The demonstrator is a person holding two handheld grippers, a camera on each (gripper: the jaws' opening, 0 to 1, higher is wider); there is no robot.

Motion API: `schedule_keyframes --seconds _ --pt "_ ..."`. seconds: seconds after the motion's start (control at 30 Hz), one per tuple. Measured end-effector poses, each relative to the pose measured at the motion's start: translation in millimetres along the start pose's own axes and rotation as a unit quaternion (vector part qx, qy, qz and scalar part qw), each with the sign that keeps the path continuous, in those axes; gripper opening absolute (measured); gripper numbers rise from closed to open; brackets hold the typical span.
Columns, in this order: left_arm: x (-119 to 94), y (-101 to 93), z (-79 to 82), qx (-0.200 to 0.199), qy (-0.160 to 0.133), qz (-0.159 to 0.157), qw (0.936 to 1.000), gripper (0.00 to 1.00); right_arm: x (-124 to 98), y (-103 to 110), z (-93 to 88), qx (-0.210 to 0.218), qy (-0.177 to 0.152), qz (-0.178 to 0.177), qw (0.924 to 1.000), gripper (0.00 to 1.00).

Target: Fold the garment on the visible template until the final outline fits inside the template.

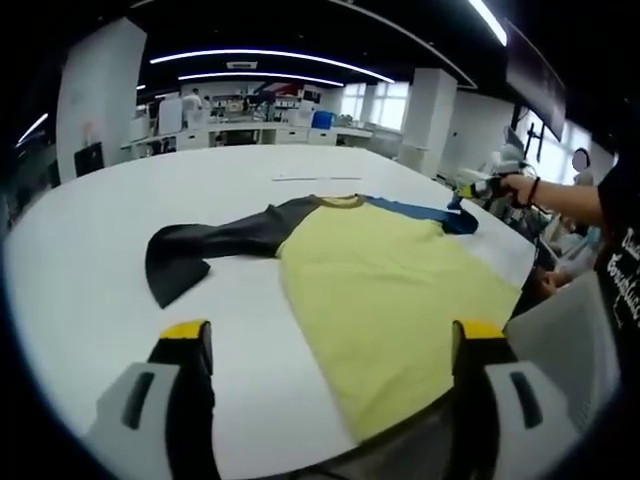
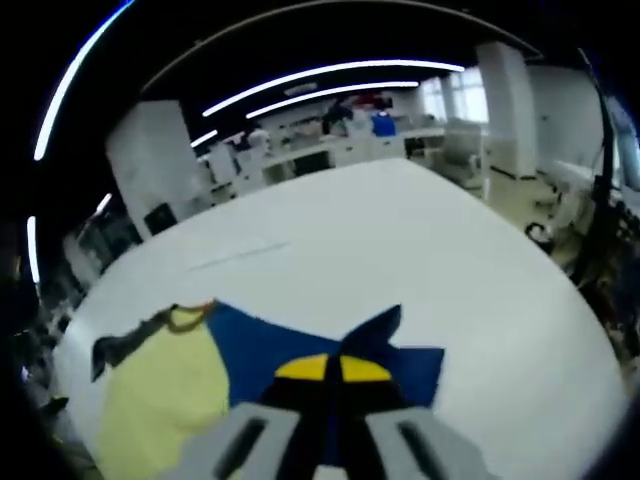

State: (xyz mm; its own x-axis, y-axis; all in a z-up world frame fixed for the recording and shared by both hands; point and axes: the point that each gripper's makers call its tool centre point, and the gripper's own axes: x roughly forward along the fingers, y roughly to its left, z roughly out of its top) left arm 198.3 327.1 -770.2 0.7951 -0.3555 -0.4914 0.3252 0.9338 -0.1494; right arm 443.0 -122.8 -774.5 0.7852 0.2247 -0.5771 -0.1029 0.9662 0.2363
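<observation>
Left to right across the white table (image 1: 120,230): the shirt (image 1: 390,290) lies flat, front up, collar away from the person. Black sleeve (image 1: 200,250) is stretched out to the left, end turned down toward the near edge, not folded in yet. Yellow body panel sits in the middle, hem hanging just at or over the near table edge. Blue sleeve (image 1: 420,212) runs out to the right.

Left gripper (image 1: 335,345): jaws wide apart, nothing between them, hovering over the near edge with the hem between the tips. Not touching cloth as far as I can tell.

Right gripper (image 1: 478,190) is over at the blue sleeve's end, held by the person's hand (image 1: 520,187). In the right gripper view, its yellow tips (image 2: 332,368) are pressed together on the blue cloth (image 2: 300,345), which bunches and peaks just past them. I read that as a pinch on the blue sleeve.

Template: only a faint thin line (image 1: 315,179) on the table beyond the collar; can't make out a full outline.

Progress, my call: early. Shirt is spread, no folds done. First sleeve fold looks to be starting on the right. Left: both sleeves in, then body folded down to size.
</observation>
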Motion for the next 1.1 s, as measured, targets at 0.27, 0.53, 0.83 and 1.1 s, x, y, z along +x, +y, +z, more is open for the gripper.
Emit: schedule_keyframes --seconds 0.27,0.53,0.83,1.1 --pt "0 -0.4 -0.1 -0.003 -0.001 -0.004 1.0000 0.98 12 36 -2.7 -0.009 0.008 0.024 0.9997 0.00" --pt "1 -4.1 0.0 0.002 0.000 -0.008 1.0000 0.98 23 70 -5.6 -0.009 0.014 0.052 0.9985 0.00" --pt "2 -5.6 0.7 0.005 -0.001 -0.013 0.9999 0.99 32 112 -9.3 -0.014 0.020 0.081 0.9964 0.00" --pt "1 -5.5 1.0 0.004 -0.002 -0.014 0.9999 0.99 38 147 -16.0 -0.028 0.030 0.105 0.9936 0.00"
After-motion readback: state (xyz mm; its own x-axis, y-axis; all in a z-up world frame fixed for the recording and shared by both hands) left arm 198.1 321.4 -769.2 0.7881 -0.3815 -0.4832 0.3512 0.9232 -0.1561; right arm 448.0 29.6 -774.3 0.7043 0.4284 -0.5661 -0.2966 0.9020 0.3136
